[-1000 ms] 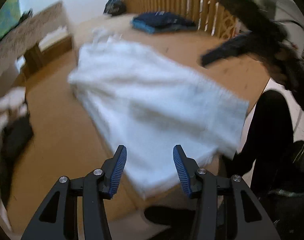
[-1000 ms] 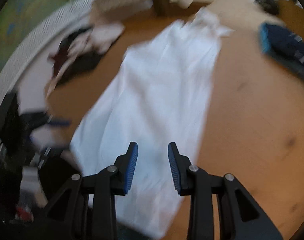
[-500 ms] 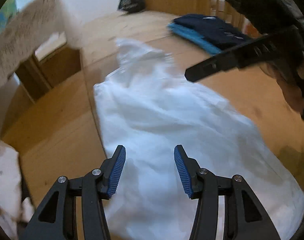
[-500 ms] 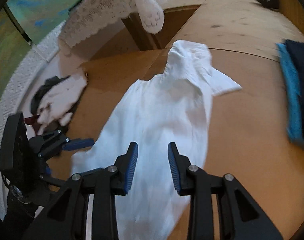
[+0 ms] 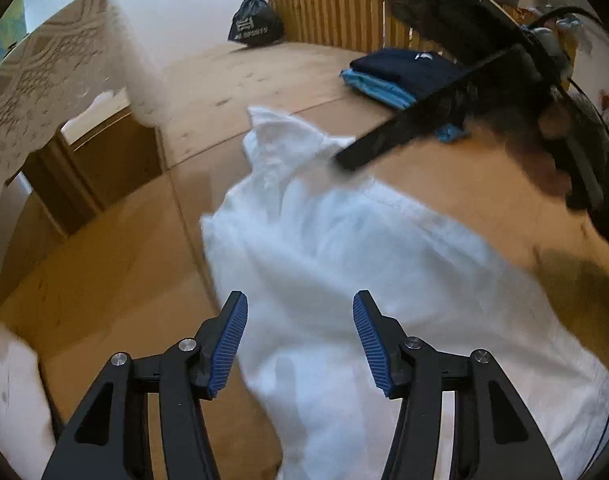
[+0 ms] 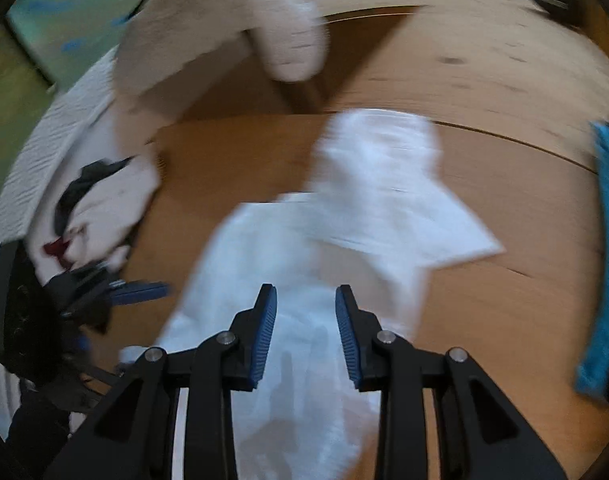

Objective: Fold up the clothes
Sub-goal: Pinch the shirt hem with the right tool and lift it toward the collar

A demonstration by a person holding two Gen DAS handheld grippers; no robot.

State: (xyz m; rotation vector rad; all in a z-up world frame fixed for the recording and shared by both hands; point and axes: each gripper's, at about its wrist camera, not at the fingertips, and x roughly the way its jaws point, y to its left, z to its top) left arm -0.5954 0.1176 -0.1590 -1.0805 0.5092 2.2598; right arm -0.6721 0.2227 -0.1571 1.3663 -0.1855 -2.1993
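White shirt [image 5: 344, 264] looks light, floppy; I'd pinch its hem corners, left claw [image 5: 300, 338] spreading, right claw [image 6: 306, 334] narrowing, cloth below, neither pinching.

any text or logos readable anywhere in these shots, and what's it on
Dark bag by the far wall, left wrist view: a white logo with a line of capitals under it, too small and warped to read with confidence.
Folded navy garment: a small white mark, unreadable.
White shirt, wooden surface, lace cloth: no text.
Right wrist view: too blurred; nothing readable.
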